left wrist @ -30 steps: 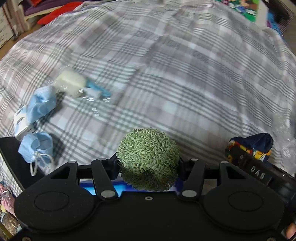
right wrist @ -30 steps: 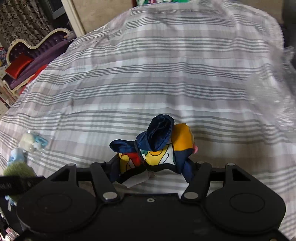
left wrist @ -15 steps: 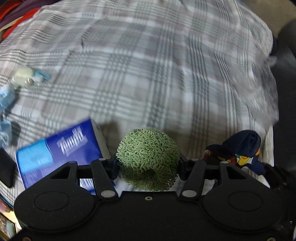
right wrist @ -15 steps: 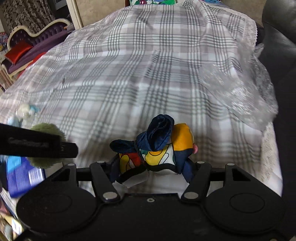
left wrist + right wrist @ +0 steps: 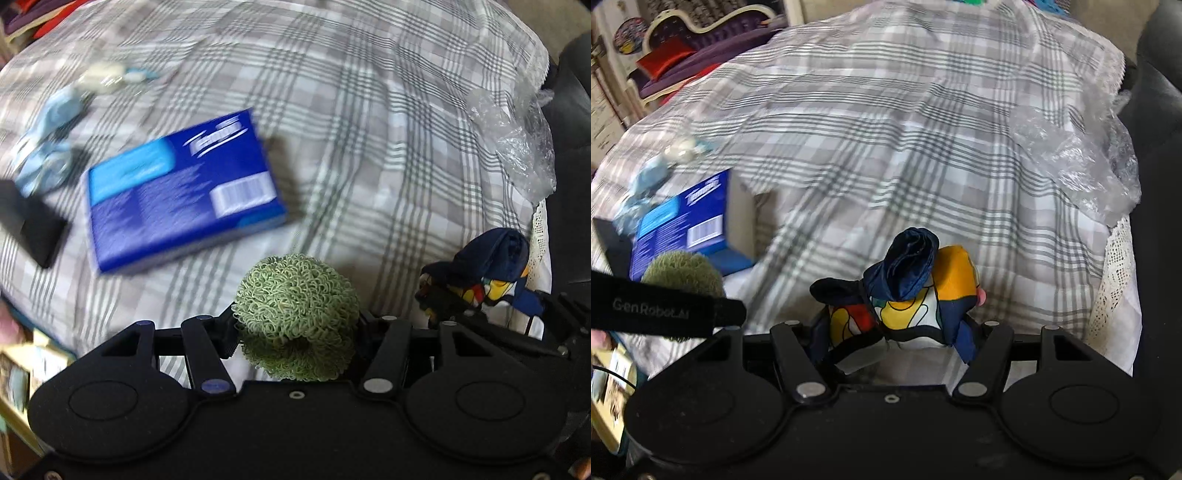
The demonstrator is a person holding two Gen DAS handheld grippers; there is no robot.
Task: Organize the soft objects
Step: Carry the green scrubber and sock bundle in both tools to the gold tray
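Right of the blue box (image 5: 177, 192) the checked cloth (image 5: 369, 122) is free up to the crumpled plastic (image 5: 517, 147); left of the box lie blue masks (image 5: 48, 147).

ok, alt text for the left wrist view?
Left gripper clamps a green scrunchie over a plaid sheet. A blue box lies upper left, the right gripper's patterned cloth at right, clear plastic beyond.

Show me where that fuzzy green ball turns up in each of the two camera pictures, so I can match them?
Left wrist view: the green ball sits bottom centre, clamped in the left gripper.
Right wrist view: the green ball peeks out at the left edge, partly behind the left gripper.
Shared landmark: the blue box on the plaid cloth, just beyond the ball in both.
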